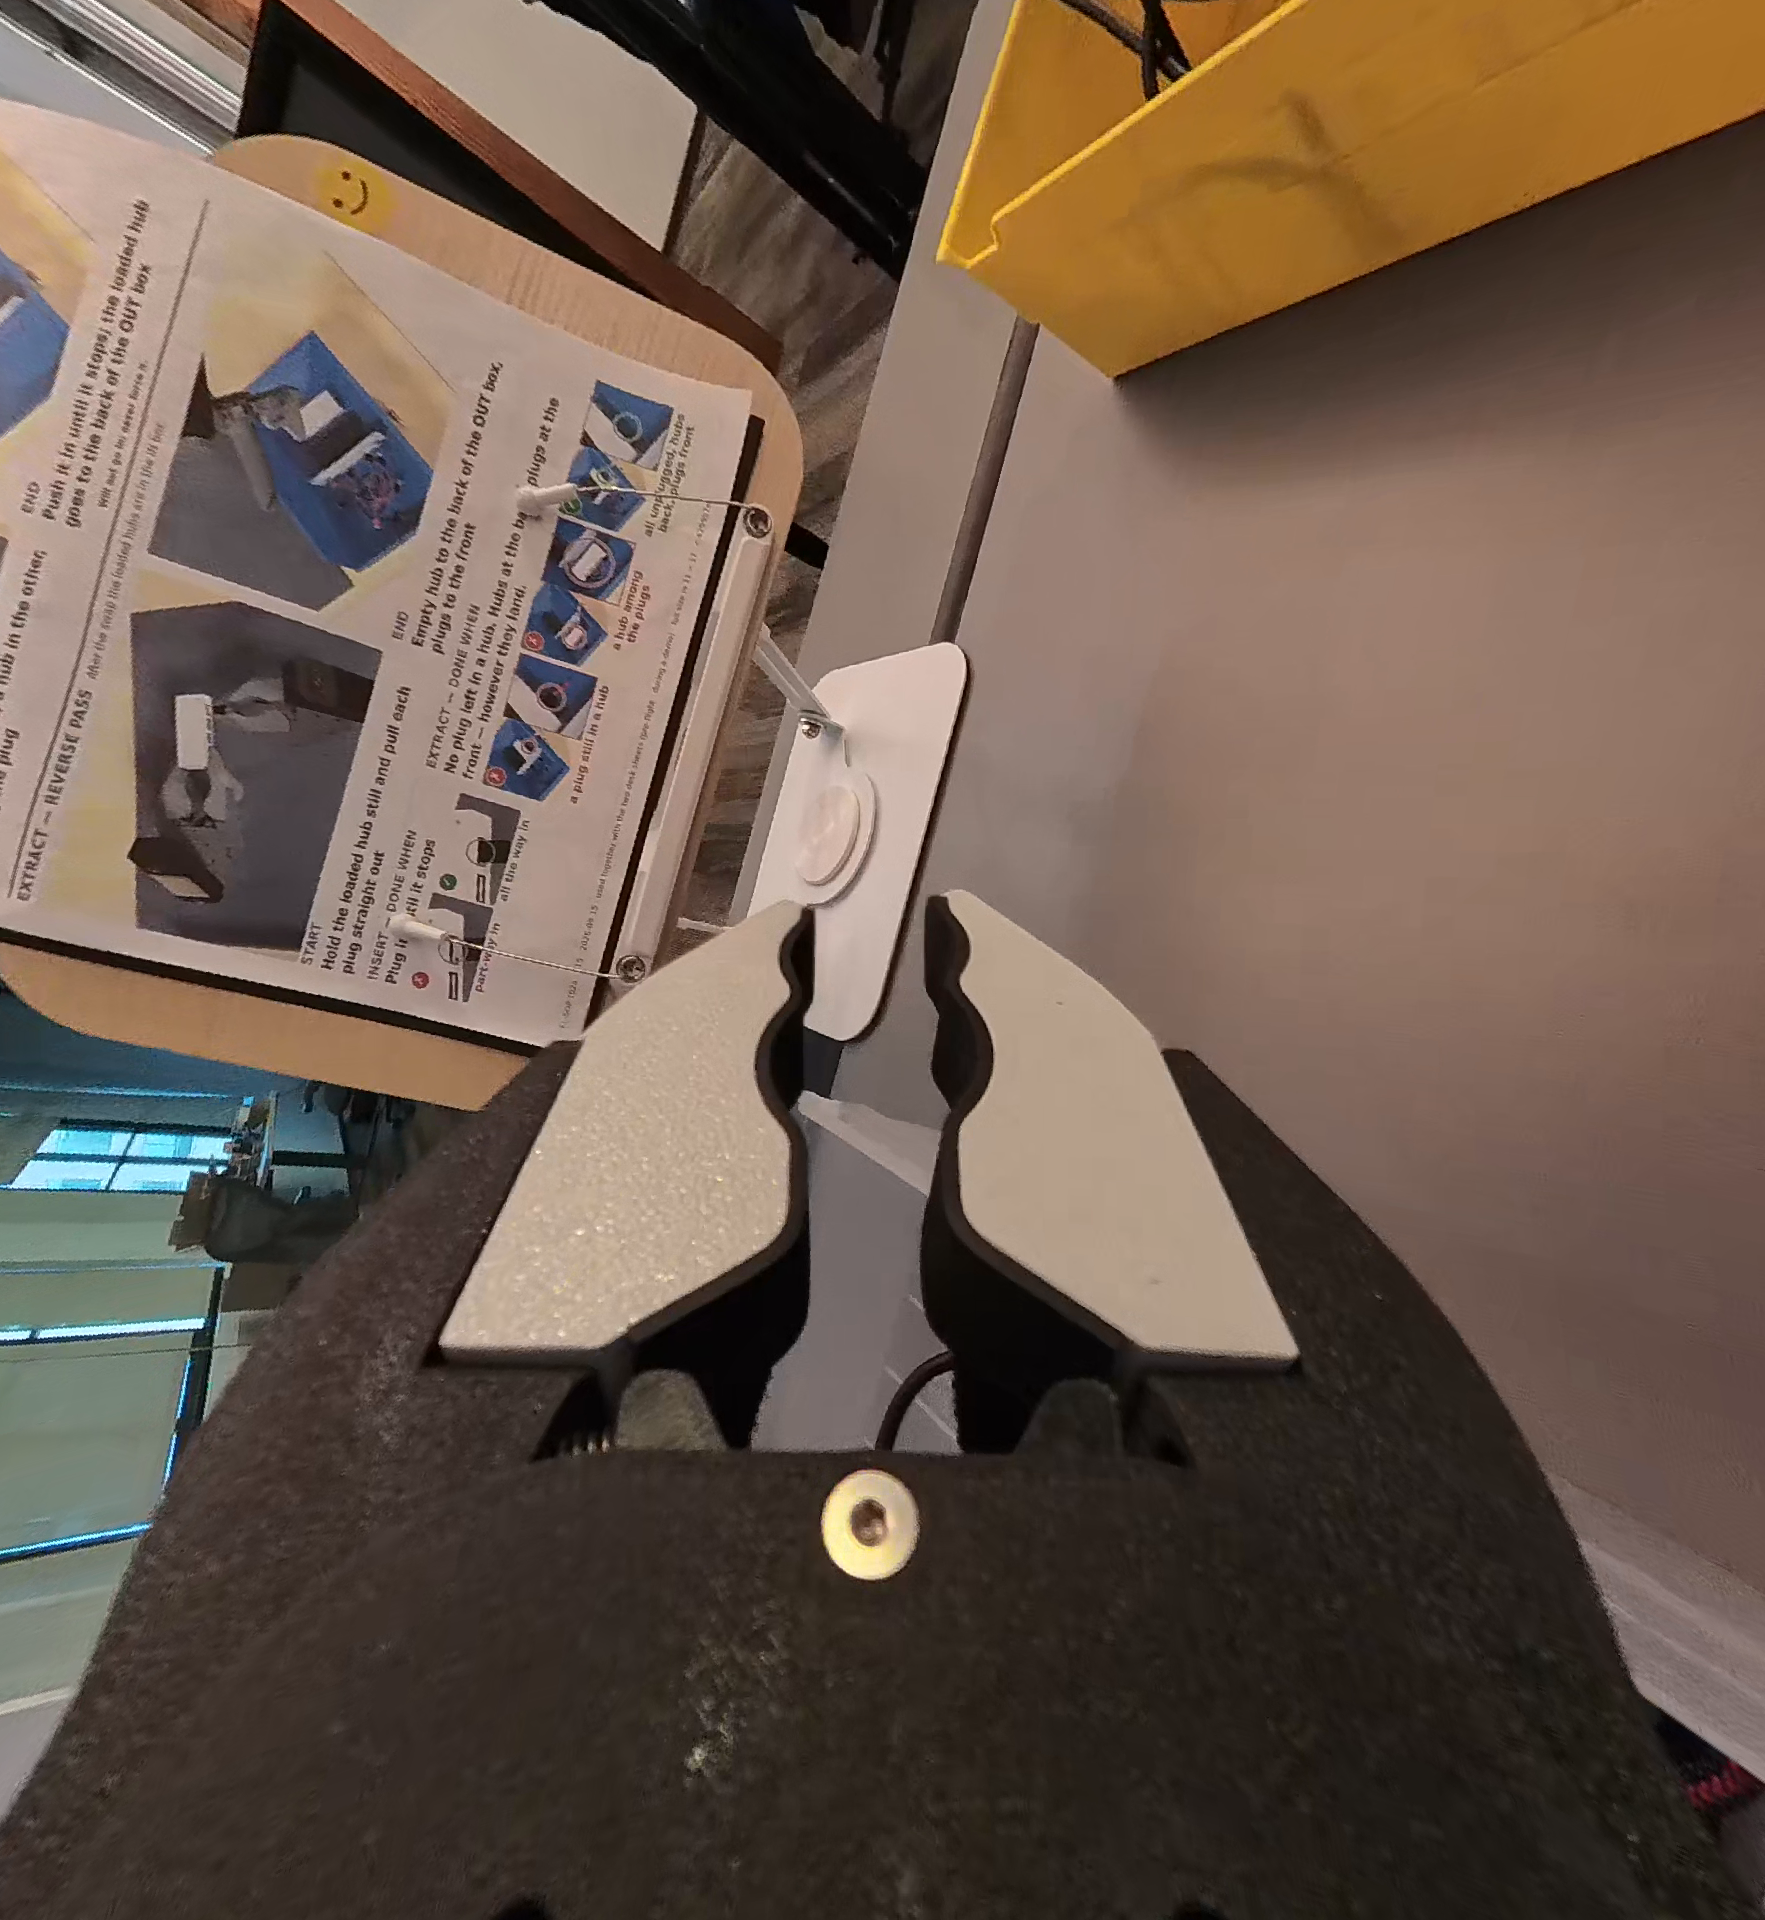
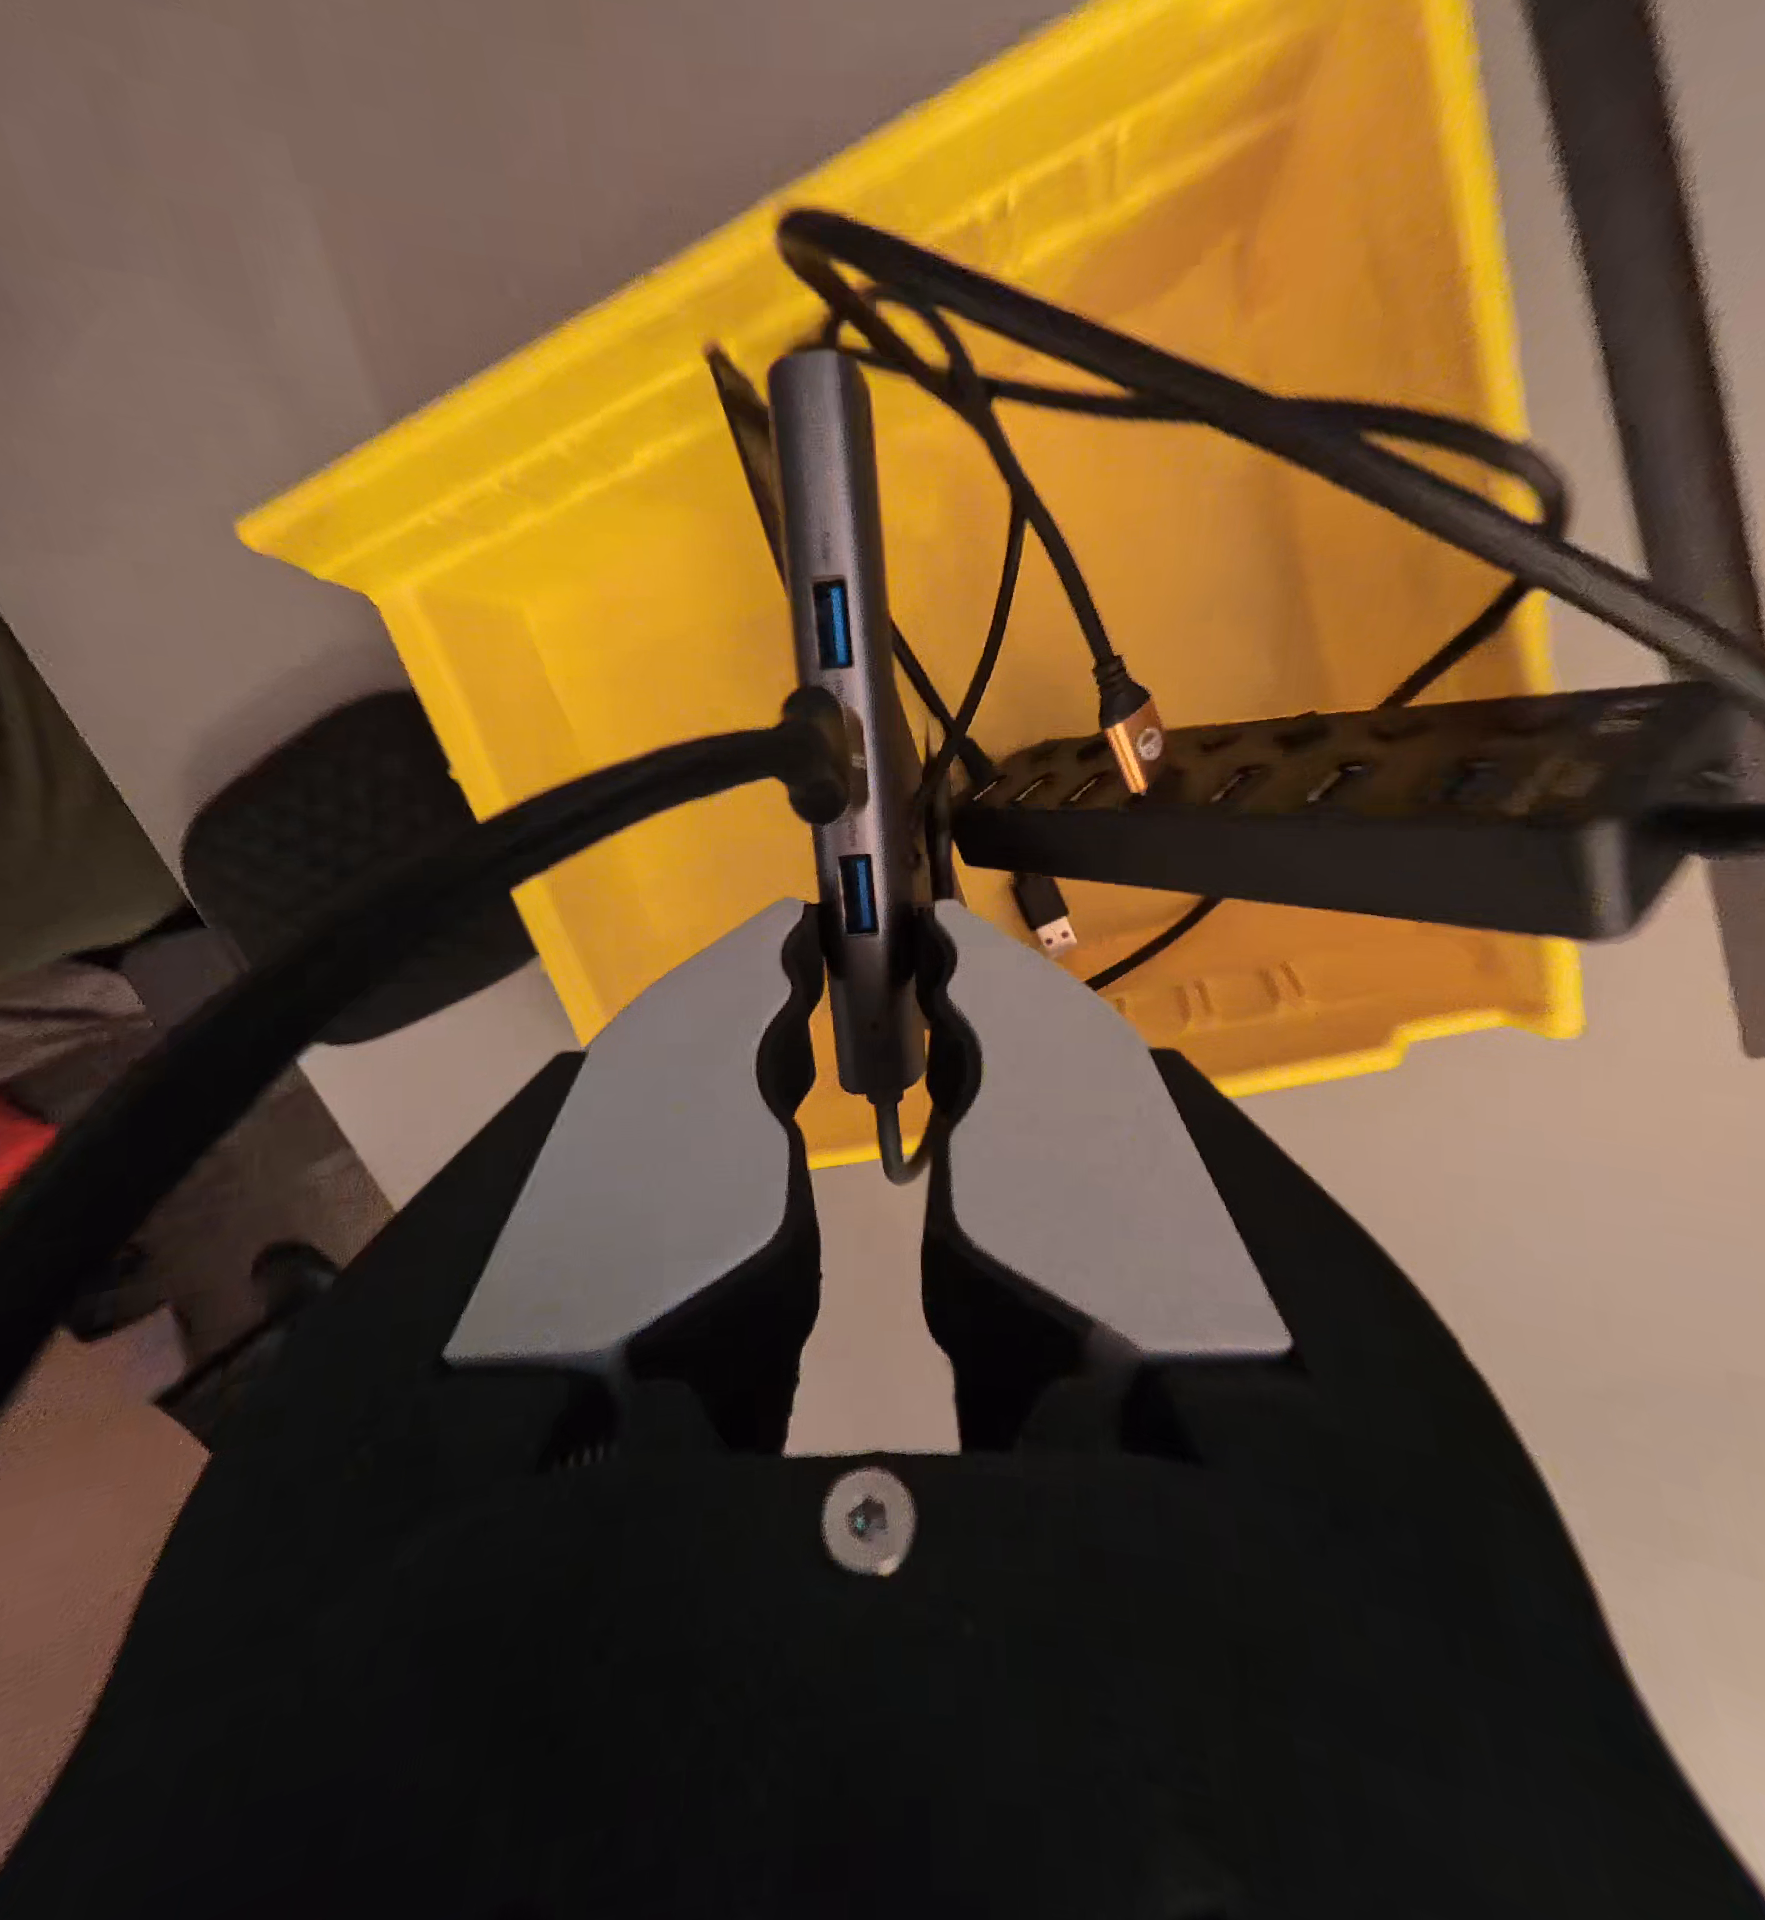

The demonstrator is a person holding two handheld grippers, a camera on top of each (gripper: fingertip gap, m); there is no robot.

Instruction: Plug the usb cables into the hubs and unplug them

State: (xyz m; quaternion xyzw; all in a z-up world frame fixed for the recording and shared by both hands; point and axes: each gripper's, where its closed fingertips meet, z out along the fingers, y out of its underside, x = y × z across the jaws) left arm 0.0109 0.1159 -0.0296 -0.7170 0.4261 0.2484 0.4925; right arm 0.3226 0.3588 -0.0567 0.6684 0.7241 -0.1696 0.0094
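Right tongs point(image 2: 862, 935) clamp only the near end of the grey hub point(image 2: 836, 665) above the yellow bin point(image 2: 649, 582), thick black cable point(image 2: 587, 800) plugged in w/ side drag, so hub may twist/slip; left tongs point(image 1: 865, 914) narrow, empty.

My jaws are pale grey plates on speckled black bodies. Between my right jaws sits a grey slim hub point(image 2: 850, 727) with two blue ports. Behind it, mid-frame, is a bright yellow bin point(image 2: 597, 582) on a beige-grey desk point(image 2: 182, 208), holding a black hub point(image 2: 1325, 821), black cables point(image 2: 1273, 416) and one copper-orange plug point(image 2: 1130, 738).
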